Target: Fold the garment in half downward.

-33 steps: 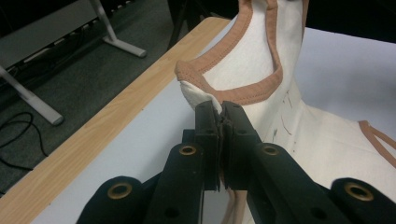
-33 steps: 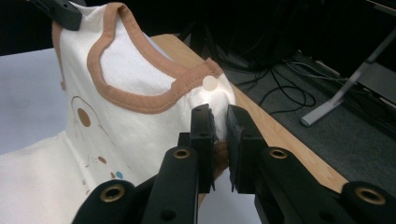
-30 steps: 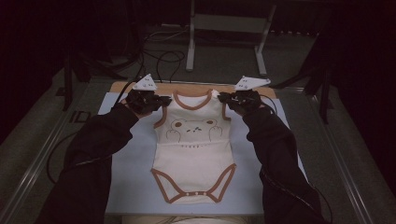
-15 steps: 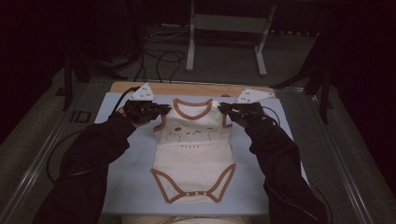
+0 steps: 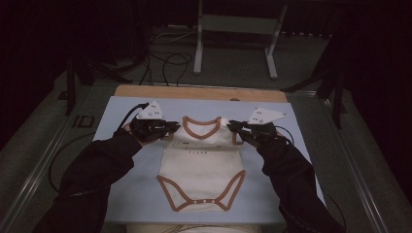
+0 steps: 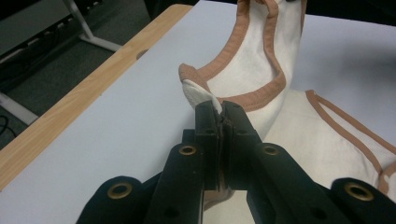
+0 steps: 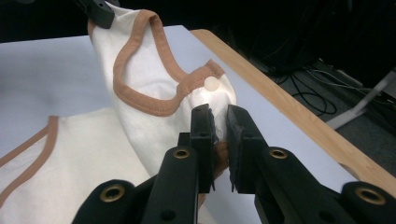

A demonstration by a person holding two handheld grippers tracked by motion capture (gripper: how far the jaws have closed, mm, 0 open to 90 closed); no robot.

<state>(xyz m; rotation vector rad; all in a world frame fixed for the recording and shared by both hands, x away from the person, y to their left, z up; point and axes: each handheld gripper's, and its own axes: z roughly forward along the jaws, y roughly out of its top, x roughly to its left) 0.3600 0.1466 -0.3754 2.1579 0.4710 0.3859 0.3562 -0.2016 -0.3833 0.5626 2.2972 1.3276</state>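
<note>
A cream baby bodysuit (image 5: 201, 167) with brown trim lies flat on a pale blue mat (image 5: 126, 194), its leg end toward me. My left gripper (image 5: 171, 127) is shut on its left shoulder and my right gripper (image 5: 232, 125) on its right shoulder. Both shoulders are lifted, so the neckline hangs between them over the chest. In the left gripper view the jaws (image 6: 222, 109) pinch a fold of the bodysuit (image 6: 247, 70). In the right gripper view the jaws (image 7: 218, 114) clamp the cloth just below a white snap (image 7: 212, 84) on the bodysuit (image 7: 154, 88).
A wooden table edge (image 5: 199, 92) runs along the far side of the mat. Beyond it stand metal stand legs (image 5: 199, 43) and cables (image 5: 165, 58) on the floor. Bare mat lies to both sides of the bodysuit.
Both grippers have drawn toward me and slightly down with the shoulders in their grip. The top of the bodysuit has folded over the printed chest, hiding most of the print.
</note>
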